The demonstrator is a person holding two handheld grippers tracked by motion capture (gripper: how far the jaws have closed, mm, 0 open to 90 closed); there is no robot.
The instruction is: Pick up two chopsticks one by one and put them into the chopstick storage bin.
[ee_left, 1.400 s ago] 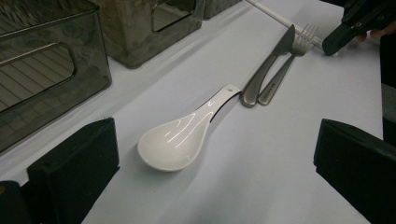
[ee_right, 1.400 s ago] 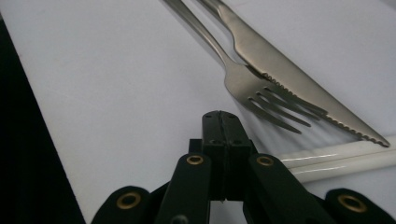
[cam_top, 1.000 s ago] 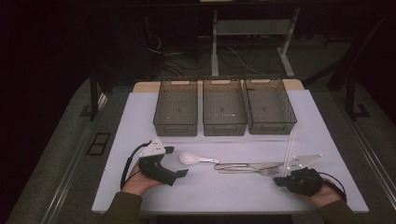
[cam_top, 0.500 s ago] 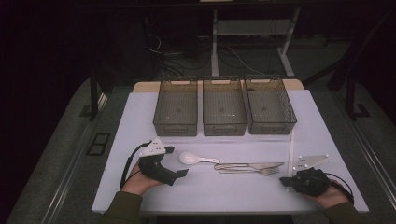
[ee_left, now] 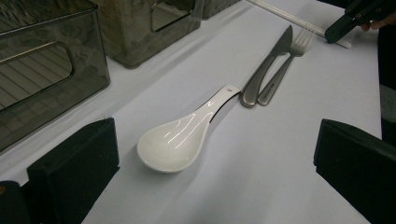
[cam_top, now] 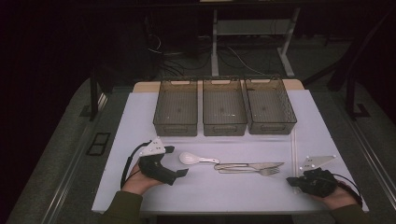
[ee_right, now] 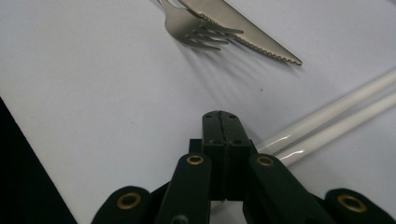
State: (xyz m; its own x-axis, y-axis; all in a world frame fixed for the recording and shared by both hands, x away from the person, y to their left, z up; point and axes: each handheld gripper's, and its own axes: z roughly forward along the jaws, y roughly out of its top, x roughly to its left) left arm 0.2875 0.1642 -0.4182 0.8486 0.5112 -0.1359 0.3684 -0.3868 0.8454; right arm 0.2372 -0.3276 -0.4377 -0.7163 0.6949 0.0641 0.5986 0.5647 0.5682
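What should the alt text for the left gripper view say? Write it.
A white ceramic spoon lies bowl-up on the white table between the left gripper's open black jaws. Beyond its handle lie a knife and fork side by side; dark bins stand left.

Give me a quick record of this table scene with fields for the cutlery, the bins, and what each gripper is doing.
surface: white table
bins: three grey bins in a row at the far side, nothing visible inside
spoon: white spoon, lying in front of the left gripper
knife and fork: knife and fork side by side, mid-table
chopsticks: white chopsticks, lying beside the right gripper
left gripper: jaws wide apart, holding nothing
right gripper: jaws closed together, resting low by the chopsticks
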